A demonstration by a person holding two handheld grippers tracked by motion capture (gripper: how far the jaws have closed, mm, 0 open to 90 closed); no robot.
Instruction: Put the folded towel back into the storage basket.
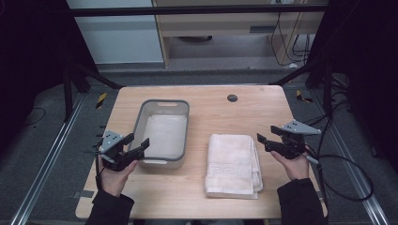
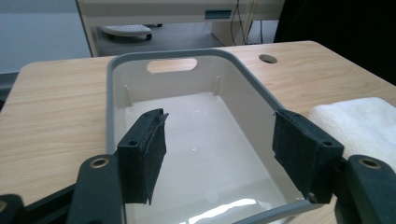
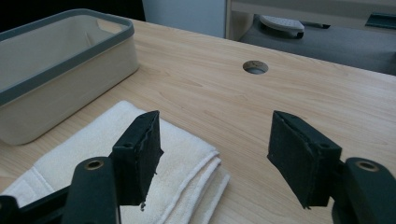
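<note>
High view: wooden table (image 1: 211, 197) mid-frame, grey-rimmed white bin (image 1: 163, 132) left of centre, folded white towel (image 1: 232, 165) just right of it and lower (not touching the bin). Left gripper (image 1: 138, 143) sits at lower left beside the bin's near left corner, jaws spread wide with nothing between them; in the left gripper view they frame the bin's bare interior. Right gripper (image 1: 264, 137) is at right, just off the towel's right edge, jaws likewise apart and holding nothing, cable hole (image 1: 232, 98) at upper centre.
</note>
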